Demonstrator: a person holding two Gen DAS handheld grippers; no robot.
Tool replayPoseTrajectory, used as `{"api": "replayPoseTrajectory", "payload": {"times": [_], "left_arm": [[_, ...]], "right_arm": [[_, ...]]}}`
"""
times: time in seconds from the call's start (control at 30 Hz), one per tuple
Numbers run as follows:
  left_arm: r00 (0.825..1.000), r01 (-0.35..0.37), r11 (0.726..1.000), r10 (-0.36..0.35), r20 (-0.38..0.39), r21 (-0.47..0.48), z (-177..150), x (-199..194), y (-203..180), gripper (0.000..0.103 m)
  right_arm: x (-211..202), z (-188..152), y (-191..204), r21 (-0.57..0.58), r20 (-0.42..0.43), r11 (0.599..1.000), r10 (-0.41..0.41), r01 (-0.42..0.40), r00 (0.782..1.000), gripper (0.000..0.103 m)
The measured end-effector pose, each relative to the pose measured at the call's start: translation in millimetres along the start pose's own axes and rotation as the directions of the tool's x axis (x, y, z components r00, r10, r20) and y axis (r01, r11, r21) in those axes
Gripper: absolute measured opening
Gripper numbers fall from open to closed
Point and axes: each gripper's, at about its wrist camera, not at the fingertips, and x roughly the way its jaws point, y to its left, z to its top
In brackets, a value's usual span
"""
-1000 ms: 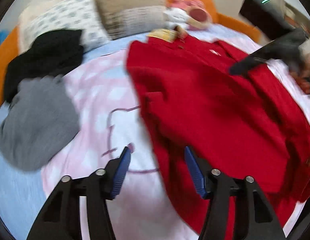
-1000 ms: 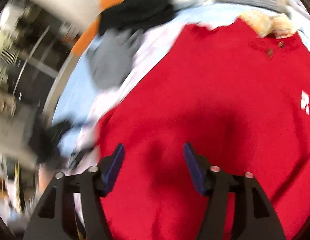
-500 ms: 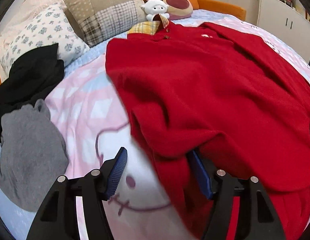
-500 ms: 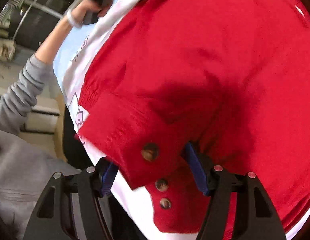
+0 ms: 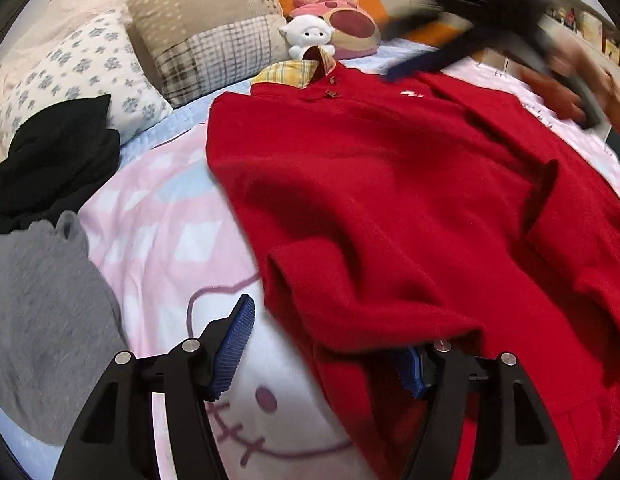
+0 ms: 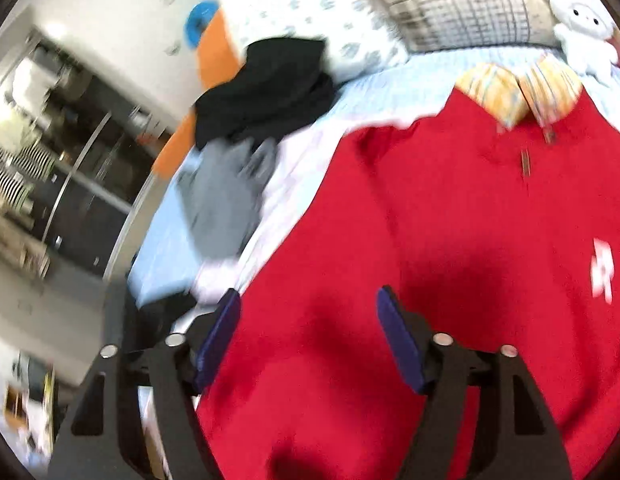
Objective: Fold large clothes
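Observation:
A large red sweater (image 5: 389, 200) with a yellow plaid collar (image 5: 294, 70) lies spread on the bed, one sleeve folded across its body. My left gripper (image 5: 321, 356) hovers at the sweater's near left edge. It is open: the left pad is free over the sheet and a red fold drapes over the right finger. In the right wrist view my right gripper (image 6: 310, 340) hangs above the sweater's (image 6: 449, 240) chest. Its jaws are opening, with nothing gripped between them. The same gripper shows blurred at the top right of the left wrist view, with a hand (image 5: 565, 88) behind it.
A grey garment (image 5: 42, 320) and a black garment (image 5: 50, 160) lie left of the sweater on the pink cartoon sheet (image 5: 158, 220). Pillows (image 5: 214, 40) and plush toys (image 5: 310, 36) line the head of the bed. The bed's left edge (image 6: 150, 240) drops to the floor.
The right gripper left the buttoned hem it straddled half a second ago and swung up over the sweater's chest, jaws wider. The left gripper shifted slightly, and the sleeve fold still lies over its right finger.

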Motion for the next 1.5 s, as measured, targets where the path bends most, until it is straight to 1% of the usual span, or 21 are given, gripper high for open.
{"api": "replayPoseTrajectory", "payload": {"times": [0.1, 0.13, 0.17, 0.23, 0.27, 0.37, 0.5, 0.53, 0.6, 0.67, 0.7, 0.73, 0.77, 0.8, 0.97, 1.1, 1.17, 1.2, 1.23, 1.3, 1.5], "left_arm": [[1.000, -0.005, 1.000, 0.006, -0.018, 0.021, -0.6, 7.7, -2.4, 0.052], [1.000, -0.004, 1.000, 0.004, -0.012, 0.014, -1.6, 6.3, -1.0, 0.046], [1.000, -0.009, 1.000, 0.009, -0.009, 0.001, -2.0, 4.5, 2.2, 0.034], [1.000, -0.022, 0.999, 0.022, -0.005, -0.029, -3.9, -1.7, 11.6, 0.020], [0.999, -0.035, 0.999, 0.035, -0.008, -0.038, -5.1, -5.1, 15.8, 0.018], [1.000, -0.025, 0.995, 0.025, 0.000, -0.092, -10.8, -20.3, 31.3, 0.016], [1.000, -0.020, 0.986, 0.021, 0.000, -0.164, -18.0, -18.2, 44.3, 0.015], [1.000, -0.004, 0.981, 0.005, 0.002, -0.196, -21.7, -15.4, 47.8, 0.015], [1.000, 0.020, 0.969, -0.018, 0.010, -0.246, -32.4, -7.7, 52.3, 0.016], [0.999, 0.031, 0.956, -0.021, 0.037, -0.291, -39.7, -8.6, 55.0, 0.018], [0.999, 0.024, 0.952, -0.013, 0.040, -0.304, -42.2, -12.7, 54.2, 0.022], [0.999, -0.009, 0.956, 0.019, 0.029, -0.294, -44.3, -17.9, 50.5, 0.030], [0.999, -0.042, 0.959, 0.049, 0.018, -0.280, -46.1, -22.3, 46.9, 0.047], [0.997, -0.069, 0.965, 0.074, 0.010, -0.254, -49.7, -31.3, 41.1, 0.055], [0.997, -0.019, 0.965, 0.039, 0.071, -0.260, -57.3, -80.5, 16.4, 0.060], [0.992, 0.052, 0.967, -0.021, 0.124, -0.248, -41.6, -97.2, -19.1, 0.066], [0.992, 0.058, 0.975, -0.033, 0.119, -0.216, -33.7, -93.6, -39.6, 0.068], [0.993, 0.059, 0.977, -0.037, 0.111, -0.203, -31.0, -90.6, -51.2, 0.068], [0.993, 0.065, 0.977, -0.044, 0.105, -0.201, -30.9, -88.7, -61.6, 0.068], [0.992, 0.095, 0.971, -0.073, 0.106, -0.218, -30.1, -85.8, -75.3, 0.068], [0.983, 0.155, 0.974, -0.136, 0.125, -0.164, -26.4, -104.2, -123.7, 0.068]], "right_arm": [[37.2, 20.1, -24.6, 0.026, -0.030, 0.994, -0.106, 0.107, 0.994, 0.070], [52.7, 23.5, -33.3, 0.047, -0.072, 0.991, -0.126, 0.129, 0.989, 0.062], [60.2, 24.6, -39.6, 0.057, -0.094, 0.991, -0.111, 0.117, 0.989, 0.055], [71.1, 20.1, -40.4, 0.047, -0.122, 0.996, -0.073, 0.079, 0.990, 0.007], [68.0, 15.4, -36.2, 0.021, -0.133, 0.998, -0.054, 0.058, 0.990, 0.002], [57.1, 14.7, -20.2, -0.038, -0.070, 0.999, -0.041, 0.038, 0.997, 0.002], [32.8, 15.6, -45.8, 0.092, 0.020, 0.995, -0.030, 0.028, 0.999, 0.002], [38.8, 19.4, -51.7, 0.112, 0.004, 0.993, -0.043, 0.042, 0.999, 0.002], [55.4, 7.5, -56.4, 0.080, -0.071, 0.987, -0.137, 0.143, 0.988, 0.004], [56.6, -1.7, -51.6, 0.054, -0.093, 0.987, -0.148, 0.153, 0.985, 0.010], [48.8, -8.0, -46.8, 0.044, -0.087, 0.988, -0.147, 0.151, 0.985, 0.035], [41.9, -11.9, -43.1, 0.041, -0.085, 0.989, -0.138, 0.142, 0.987, 0.076], [27.6, -19.8, -38.7, 0.034, -0.080, 0.991, -0.123, 0.126, 0.989, 0.086], [7.6, -32.3, -28.5, 0.000, -0.056, 0.995, -0.100, 0.100, 0.993, 0.084], [-57.5, -100.1, 6.6, -0.119, -0.081, 0.993, -0.013, 0.003, 0.997, 0.084], [-71.2, -155.2, 24.9, -0.228, -0.141, 0.972, -0.096, 0.062, 0.985, 0.081], [-65.0, -164.4, 30.2, -0.237, -0.174, 0.970, -0.101, 0.057, 0.980, 0.067], [-58.1, -172.1, 32.1, -0.236, -0.203, 0.970, -0.104, 0.054, 0.974, 0.045], [-54.9, -175.2, 33.6, -0.238, -0.215, 0.970, -0.109, 0.056, 0.971, 0.035], [-62.6, -183.3, 39.6, -0.239, -0.198, 0.970, -0.086, 0.037, 0.976, 0.025], [-126.2, -224.3, 70.3, -0.272, -0.146, 0.958, 0.053, -0.091, 0.988, 0.023]]}}
